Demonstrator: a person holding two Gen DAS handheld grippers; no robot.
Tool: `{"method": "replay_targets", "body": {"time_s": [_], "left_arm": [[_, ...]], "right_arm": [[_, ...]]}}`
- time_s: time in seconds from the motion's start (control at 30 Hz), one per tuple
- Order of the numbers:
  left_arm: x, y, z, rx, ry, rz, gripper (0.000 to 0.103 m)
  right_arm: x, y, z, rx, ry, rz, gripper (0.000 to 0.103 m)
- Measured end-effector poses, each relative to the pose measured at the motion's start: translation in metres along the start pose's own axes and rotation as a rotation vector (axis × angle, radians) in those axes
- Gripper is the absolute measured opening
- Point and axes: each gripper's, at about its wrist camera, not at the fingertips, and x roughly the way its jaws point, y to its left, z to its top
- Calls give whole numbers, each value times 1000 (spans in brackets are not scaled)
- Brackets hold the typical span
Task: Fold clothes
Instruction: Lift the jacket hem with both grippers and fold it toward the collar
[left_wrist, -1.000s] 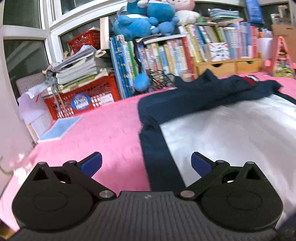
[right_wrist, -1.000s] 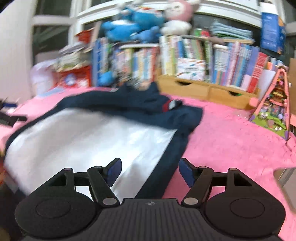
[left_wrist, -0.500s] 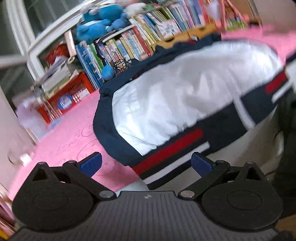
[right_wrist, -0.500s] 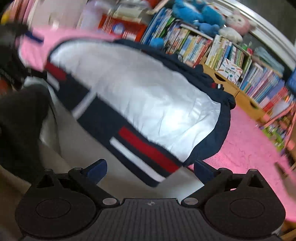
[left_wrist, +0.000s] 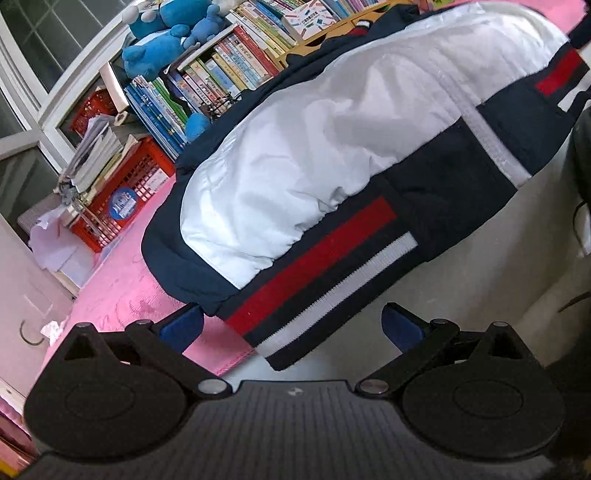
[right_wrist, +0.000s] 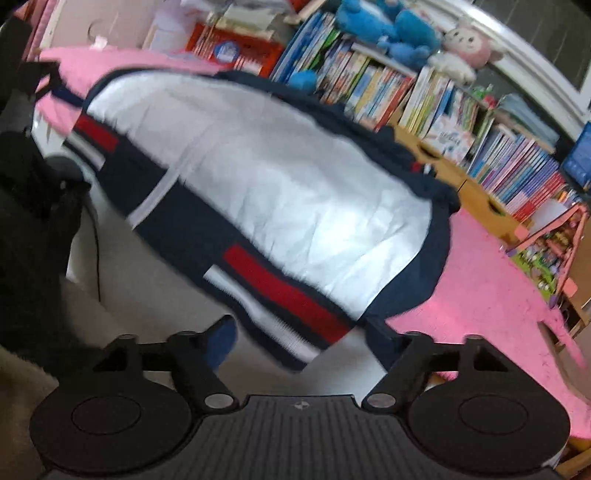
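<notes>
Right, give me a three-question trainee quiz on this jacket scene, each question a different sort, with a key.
1. True or false: the left gripper is shut on the jacket's striped hem.
2. Multiple choice: the hem hangs over the edge of the (a) red basket, (b) pink cover, (c) book row.
3. Fill in: the hem's stripes are red and ____ on navy.

Key
1. False: both the left gripper and the right gripper are open, and the hem corners lie between their fingers, ungripped.
2. b
3. white
</notes>
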Motion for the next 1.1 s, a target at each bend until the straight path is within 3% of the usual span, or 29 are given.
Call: {"method": "replay_targets", "body": {"time_s": [0.13, 0.2, 0.27, 0.47, 0.6, 0.8, 0.93, 1.0, 1.1], "left_arm": [[-1, 6, 2, -24, -16, 35, 103], [-2, 9, 4, -36, -24, 53, 103], [-16, 19, 10, -58, -57, 76, 103], [-63, 62, 53, -144, -265, 135, 103], [-31, 98, 103, -189, -323, 75, 103], [62, 105, 168, -174, -234, 35, 103], [111, 88, 178, -124, -115, 6, 103], [132, 85, 177, -123, -59, -27, 103], [152, 93, 169, -179, 4, -111, 103]], "right_arm": [[10, 11, -2, -70, 8, -22, 89], [11, 8, 0, -67, 1, -55, 84], [5, 1, 2, -44, -18, -96, 65], [-27, -47, 40, 42, -181, -153, 64], [-35, -85, 70, 95, -282, -187, 65], [58, -159, 120, 222, -236, -151, 65], [124, -195, 137, 326, -134, -74, 65], [133, -209, 136, 402, -122, -21, 65], [106, -240, 122, 572, -230, 107, 72]]}}
